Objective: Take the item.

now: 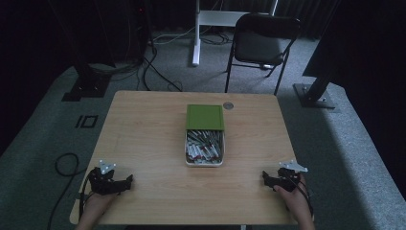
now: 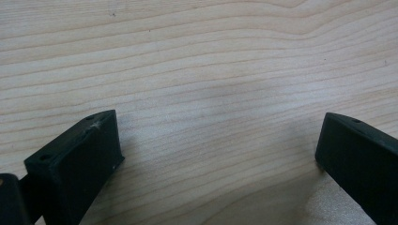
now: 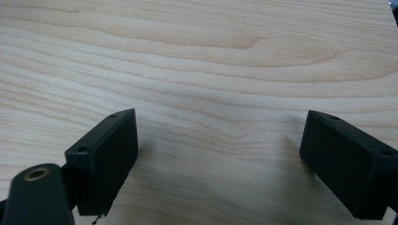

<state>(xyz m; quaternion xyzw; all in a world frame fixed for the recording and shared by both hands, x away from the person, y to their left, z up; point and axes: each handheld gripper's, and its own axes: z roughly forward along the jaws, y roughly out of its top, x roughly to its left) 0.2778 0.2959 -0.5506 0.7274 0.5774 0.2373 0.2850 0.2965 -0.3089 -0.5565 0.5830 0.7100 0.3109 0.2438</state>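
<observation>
Lengthwise, box [image 1: 204, 147] toward far edge

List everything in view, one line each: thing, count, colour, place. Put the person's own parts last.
table: one, light wood, centre of the high view
box: one, white, middle of the table, holding many small red, white and green items
lid: one, green, slid back over the box's far end
disc: one, grey, set in the table by the far edge
folding chair: one, black, on the floor beyond the table
cable: one, black, looped on the carpet at left
left tool: one, black, near left of table, open
right tool: one, black, near right, open
</observation>
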